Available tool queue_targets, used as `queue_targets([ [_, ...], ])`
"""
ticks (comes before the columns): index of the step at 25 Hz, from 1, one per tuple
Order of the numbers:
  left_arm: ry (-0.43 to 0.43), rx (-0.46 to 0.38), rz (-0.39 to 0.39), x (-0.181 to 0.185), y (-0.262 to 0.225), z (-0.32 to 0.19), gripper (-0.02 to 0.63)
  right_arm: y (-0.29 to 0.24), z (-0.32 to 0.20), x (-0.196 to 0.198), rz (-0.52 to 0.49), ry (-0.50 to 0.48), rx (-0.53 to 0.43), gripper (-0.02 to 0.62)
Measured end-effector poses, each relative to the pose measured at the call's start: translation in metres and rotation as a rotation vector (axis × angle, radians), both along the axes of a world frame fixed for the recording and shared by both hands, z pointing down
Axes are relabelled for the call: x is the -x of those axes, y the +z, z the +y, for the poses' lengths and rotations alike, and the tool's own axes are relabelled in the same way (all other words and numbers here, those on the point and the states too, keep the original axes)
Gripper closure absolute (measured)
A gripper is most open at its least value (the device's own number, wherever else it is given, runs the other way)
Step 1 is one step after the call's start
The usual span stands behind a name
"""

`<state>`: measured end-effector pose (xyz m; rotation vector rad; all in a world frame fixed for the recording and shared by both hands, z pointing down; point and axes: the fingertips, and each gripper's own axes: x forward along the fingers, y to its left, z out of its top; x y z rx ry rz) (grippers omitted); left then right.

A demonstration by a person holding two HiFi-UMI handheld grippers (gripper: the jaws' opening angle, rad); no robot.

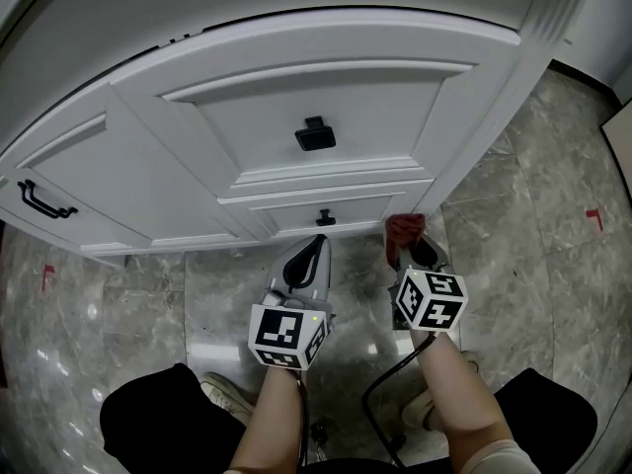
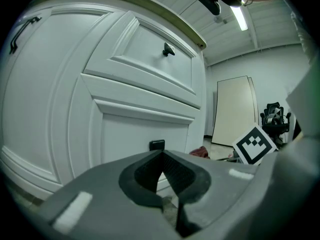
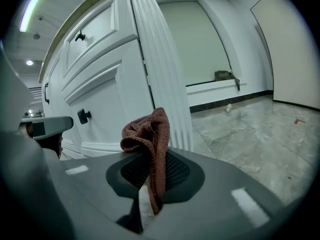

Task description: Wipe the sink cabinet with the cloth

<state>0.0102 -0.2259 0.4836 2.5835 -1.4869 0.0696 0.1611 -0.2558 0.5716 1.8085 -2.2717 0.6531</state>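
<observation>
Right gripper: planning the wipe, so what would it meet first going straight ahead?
Probably the cabinet's ribbed corner post, low down, touched first by the cloth clamped in the right gripper.

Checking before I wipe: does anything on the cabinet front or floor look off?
Nothing stands out. The cabinet is shut with no visible damage, the floor shows no spill, and the cloth is clamped in the right gripper.
</observation>
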Motion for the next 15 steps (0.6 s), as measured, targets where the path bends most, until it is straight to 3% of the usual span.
queue_targets([
  [6,-0.018,-0.039,-0.017,0.014,-0.03,0.015,0.606,-0.044,0.016,0.005,0.021,-0.011,-0.071,0.517],
  [15,-0.063,-0.229,-0.082,0.04,-0.125,0.088,0.606,-0.173,0.088,0.045,0.095,-0.065,-0.349,0.517],
])
